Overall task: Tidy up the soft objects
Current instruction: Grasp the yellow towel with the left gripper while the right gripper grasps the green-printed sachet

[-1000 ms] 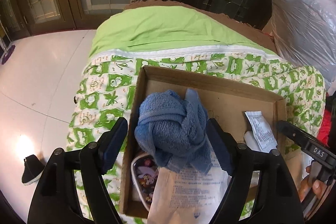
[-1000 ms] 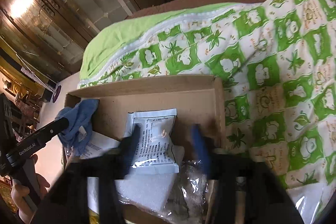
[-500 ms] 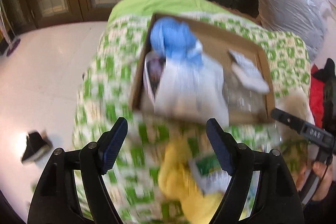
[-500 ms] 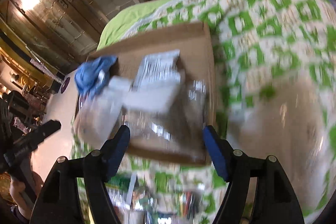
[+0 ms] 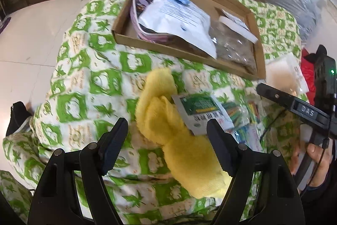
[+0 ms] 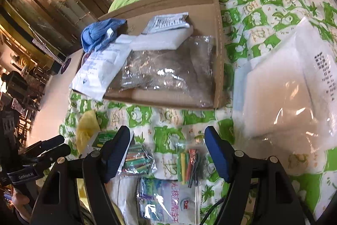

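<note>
grippers hover over a green-and-white quilt (image 5: pixel 101 81) as i watch from the wrist cameras. my left gripper (image 5: pixel 167 140) stands wide apart, holding nothing, its fingers either side of a yellow towel (image 5: pixel 174 140) that lies loose on the quilt, near the front of a shallow cardboard box (image 5: pixel 258 52). a green-labelled packet (image 5: pixel 200 113) rests against the towel's right side. my right gripper (image 6: pixel 167 153) is likewise spread wide and empty, poised above two small bags of coloured strips (image 6: pixel 139 158) and a printed pouch (image 6: pixel 168 201) on the quilt. inside the box, a blue towel (image 6: pixel 101 33) sits bunched in the far left corner, with a white paper sachet (image 6: pixel 101 69) overhanging the front edge, a clear bag of brownish material (image 6: pixel 168 69), a white foam block (image 6: pixel 164 39) and a small silver packet (image 6: pixel 166 22) behind it. just beside the box on the right lies a large clear bag of white padding (image 6: pixel 284 88).
</note>
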Available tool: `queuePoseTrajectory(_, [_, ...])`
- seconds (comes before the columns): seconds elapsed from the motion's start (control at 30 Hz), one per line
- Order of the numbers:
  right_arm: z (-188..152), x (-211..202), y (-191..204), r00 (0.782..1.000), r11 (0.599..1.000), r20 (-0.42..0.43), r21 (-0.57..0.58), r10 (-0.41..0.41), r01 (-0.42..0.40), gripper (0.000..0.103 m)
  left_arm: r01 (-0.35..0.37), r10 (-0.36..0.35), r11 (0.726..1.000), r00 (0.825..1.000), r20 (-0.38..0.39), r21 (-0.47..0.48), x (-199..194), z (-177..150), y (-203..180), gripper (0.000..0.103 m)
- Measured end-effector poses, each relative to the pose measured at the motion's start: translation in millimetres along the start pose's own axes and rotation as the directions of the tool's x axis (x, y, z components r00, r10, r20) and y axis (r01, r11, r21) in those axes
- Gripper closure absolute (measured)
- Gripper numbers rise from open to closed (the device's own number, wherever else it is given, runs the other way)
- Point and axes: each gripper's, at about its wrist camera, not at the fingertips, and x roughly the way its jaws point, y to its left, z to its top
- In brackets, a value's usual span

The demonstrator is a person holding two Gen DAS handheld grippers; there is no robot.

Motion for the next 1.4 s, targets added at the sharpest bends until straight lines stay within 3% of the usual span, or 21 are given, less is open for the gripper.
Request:
queuePoseTrajectory(0.27, [-2.4,1.8,1.4,1.0,1.0,-0.007,-0.006,-0.006,0.006,0.029,-0.055,0.058,0.996,0.997,-0.05,0.065,13.2,-11.3,-19.7,0.025])
queuePoseTrajectory(0.37, [-3.0,5.8,4.5,1.0,1.0,-0.016,-0.012,-0.005,0.004,0.029,-0.025,0.03,0.998,0.995,-0.094,0.056,25.0,-13.1,-25.8,0.025])
queuePoseTrajectory(0.5, [-5.2,10.2,11.3,1.0,0.999,-0.025,-0.033,-0.009,0.008,0.029,-0.092,0.102,0.994,0.979,-0.178,0.064,51.8,-16.0,-28.6,0.025])
queuePoseTrajectory(0.57, [-6.1,10.5,14.9,1.0,0.999,-0.028,-0.044,-0.005,0.004,0.029,-0.081,0.086,0.996,0.98,-0.178,0.033,52.1,-14.0,-23.2,0.025])
queuePoseTrajectory(0.63, [-6.7,10.9,19.8,0.999,0.998,-0.033,-0.058,0.002,-0.004,0.029,-0.085,0.085,0.996,0.986,-0.143,0.003,44.3,-12.0,-16.5,0.035])
queuePoseTrajectory(0.7, [-6.7,12.1,24.3,0.999,0.998,-0.046,-0.065,0.015,-0.018,0.029,-0.067,0.065,0.998,0.989,-0.13,-0.012,39.2,-11.1,-11.5,0.052])
queuePoseTrajectory(0.9, [-1.8,20.1,49.6,0.986,0.99,-0.134,-0.088,0.095,-0.107,0.029,-0.141,0.142,0.99,0.988,-0.061,0.013,12.2,-5.7,-1.2,0.058])
queuePoseTrajectory(1.0, [2.4,31.7,61.0,0.961,0.98,-0.207,-0.04,0.182,-0.194,0.029,-0.18,0.18,0.984,0.983,-0.027,0.001,-3.4,-3.3,11.9,0.058])
queuePoseTrajectory(1.07, [5.7,44.3,70.0,0.943,0.975,-0.255,-0.018,0.211,-0.223,0.03,-0.119,0.118,0.992,0.992,-0.041,-0.033,-1.7,-7.7,22.8,0.058])
queuePoseTrajectory(1.13, [5.3,55.1,80.0,0.936,0.976,-0.293,-0.039,0.193,-0.213,0.03,-0.093,0.091,0.995,0.994,-0.058,-0.04,2.0,-8.6,25.1,0.058])
queuePoseTrajectory(1.27, [-2.2,78.3,94.3,0.932,0.987,-0.353,-0.104,0.082,-0.126,0.03,-0.096,0.095,0.995,0.993,-0.07,-0.006,6.9,-9.8,15.9,0.058])
queuePoseTrajectory(1.33, [-3.9,81.2,99.2,0.936,0.987,-0.348,-0.119,0.056,-0.104,0.029,-0.103,0.104,0.995,0.991,-0.084,0.011,12.1,-9.4,11.4,0.051])
queuePoseTrajectory(1.4, [-3.9,86.4,104.1,0.933,0.988,-0.359,-0.126,0.041,-0.092,0.029,-0.122,0.124,0.992,0.988,-0.097,0.026,17.2,-9.4,7.9,0.038])
